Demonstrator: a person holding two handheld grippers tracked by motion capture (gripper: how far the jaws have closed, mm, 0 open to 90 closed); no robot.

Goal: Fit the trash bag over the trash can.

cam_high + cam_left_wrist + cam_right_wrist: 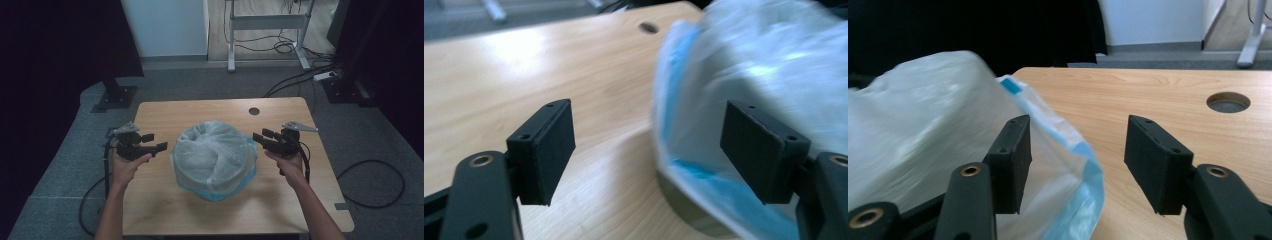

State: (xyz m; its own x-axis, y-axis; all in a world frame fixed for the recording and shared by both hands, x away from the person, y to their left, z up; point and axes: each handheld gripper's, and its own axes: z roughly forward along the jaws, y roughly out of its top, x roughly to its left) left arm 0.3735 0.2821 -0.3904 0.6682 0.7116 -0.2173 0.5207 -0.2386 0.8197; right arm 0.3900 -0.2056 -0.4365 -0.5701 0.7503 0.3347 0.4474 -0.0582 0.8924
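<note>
The wooden table [165, 112] spans the middle of the frame, and at its centre sits the bin [216, 161], lined with a clear bag (blue trim along its lower edge). The left gripper [154, 142] at centre left and the right gripper [262, 136] at centre right flank it, both released and grasping nothing.

A bin lined with a clear bag [214, 159] takes up the middle of the table [165, 116], with bare wood all round it.

The left gripper [156, 142] and right gripper [261, 138] sit on either side of the bag, each near it but apart, fingers spread with nothing between them. Open tabletop lies behind the bag up to a round cable hole [254, 111], and in front toward the near edge.
</note>
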